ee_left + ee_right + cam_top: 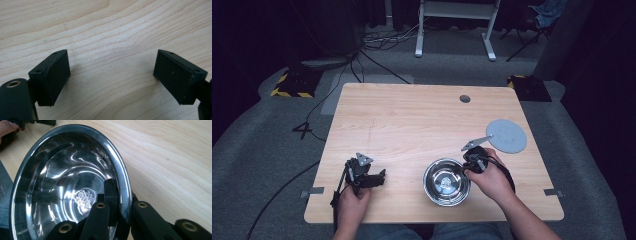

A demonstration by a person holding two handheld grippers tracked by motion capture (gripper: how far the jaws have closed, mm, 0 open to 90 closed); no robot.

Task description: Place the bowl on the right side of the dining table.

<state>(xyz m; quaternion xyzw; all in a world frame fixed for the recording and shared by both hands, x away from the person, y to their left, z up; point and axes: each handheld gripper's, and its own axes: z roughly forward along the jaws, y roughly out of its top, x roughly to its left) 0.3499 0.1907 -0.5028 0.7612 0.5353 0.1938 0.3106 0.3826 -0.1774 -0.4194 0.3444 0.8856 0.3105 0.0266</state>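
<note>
– Steel bowl [446, 182]: where, going out from the right gripper [467, 169]?

– Right in the grip. Clamped shut on the rim [122, 192], one jaw inside the wall, the other outside. Lies to the left of that hand, close to the near edge of the table [412, 120], right of its middle.

– Any long axis to mind?

– None; round all over, so no preferred heading. Held at its right-hand rim, with the rest of the weight hanging off to the left of the jaws.

– Lifted or resting?

– Cannot tell for sure from above.

– And the left gripper [379, 176]?

– Well apart, down at the near left of the table. Jaws spread wide [111, 72], nothing but bare wood between them. Right hand far the nearer of the two, then.

– Farther out?

– Grey round disc [507, 135], flat on the table beyond the right hand and a little to the right, near but not touching the bowl.

– Count?

– One bowl, one disc, two grippers.
</note>
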